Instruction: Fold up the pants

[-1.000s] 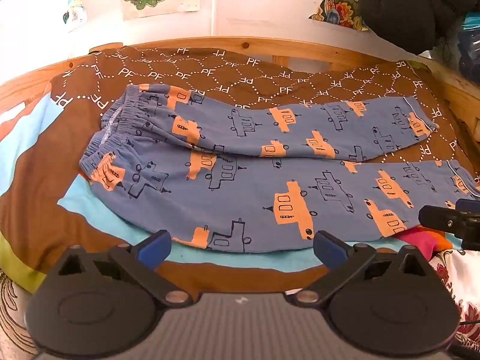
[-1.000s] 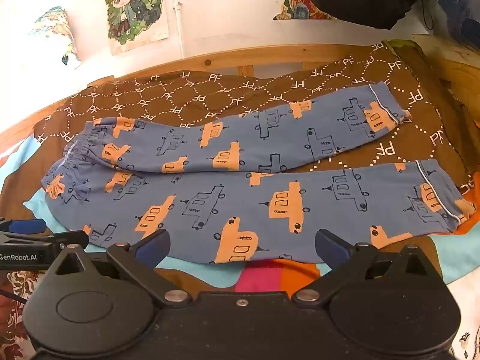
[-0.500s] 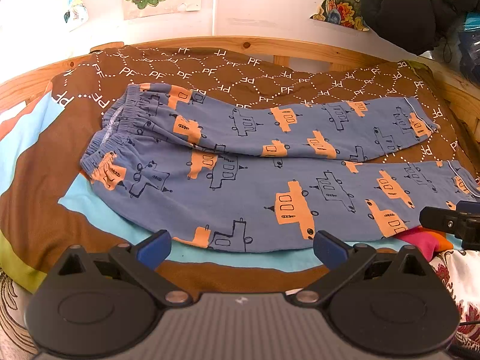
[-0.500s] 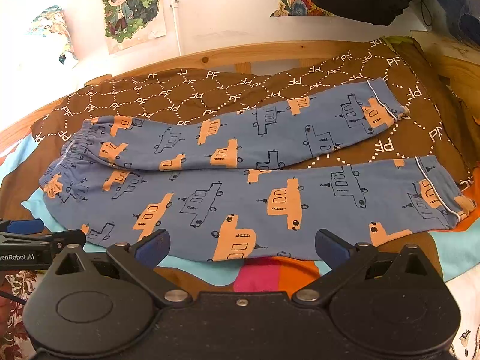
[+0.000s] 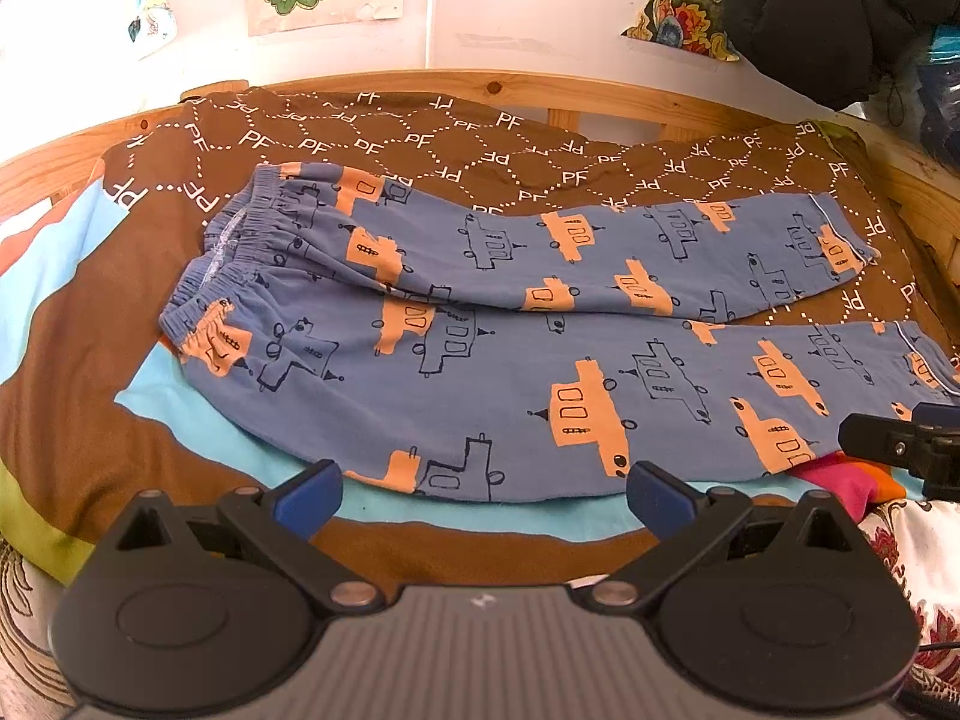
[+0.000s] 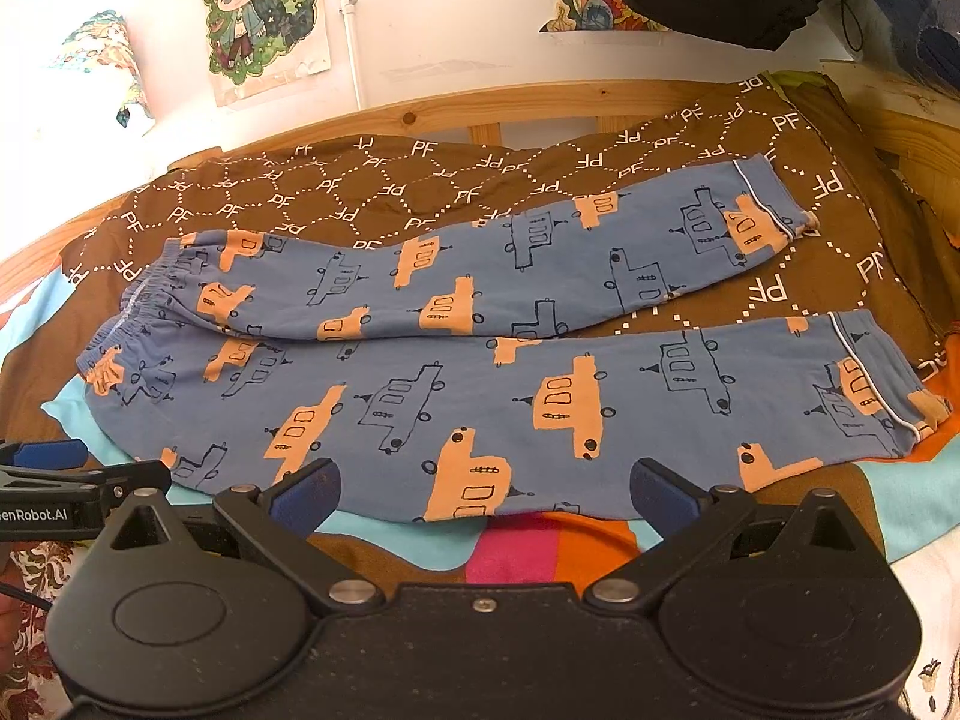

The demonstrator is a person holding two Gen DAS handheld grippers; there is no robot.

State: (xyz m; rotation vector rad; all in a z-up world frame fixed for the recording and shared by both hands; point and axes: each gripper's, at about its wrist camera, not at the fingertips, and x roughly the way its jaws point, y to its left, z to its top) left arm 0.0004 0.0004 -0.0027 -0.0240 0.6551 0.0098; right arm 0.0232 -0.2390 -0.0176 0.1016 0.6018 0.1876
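Blue pants (image 5: 510, 348) with orange and outlined bus prints lie flat on the bed, waistband at the left, both legs stretching right and spread apart at the cuffs. They show in the right wrist view too (image 6: 480, 372). My left gripper (image 5: 483, 495) is open and empty, just in front of the near leg's lower edge. My right gripper (image 6: 483, 495) is open and empty, also at the near edge, further right. Each gripper shows at the edge of the other's view: the right one (image 5: 900, 447), the left one (image 6: 78, 480).
The pants lie on a brown patterned blanket (image 5: 450, 138) over a colourful sheet (image 6: 516, 552). A wooden bed rail (image 5: 540, 90) runs along the back against a white wall with posters (image 6: 264, 12). Dark clothing (image 5: 828, 12) hangs at the top right.
Both grippers have shifted slightly closer to the pants. The pants have not moved, and both grippers stay open.
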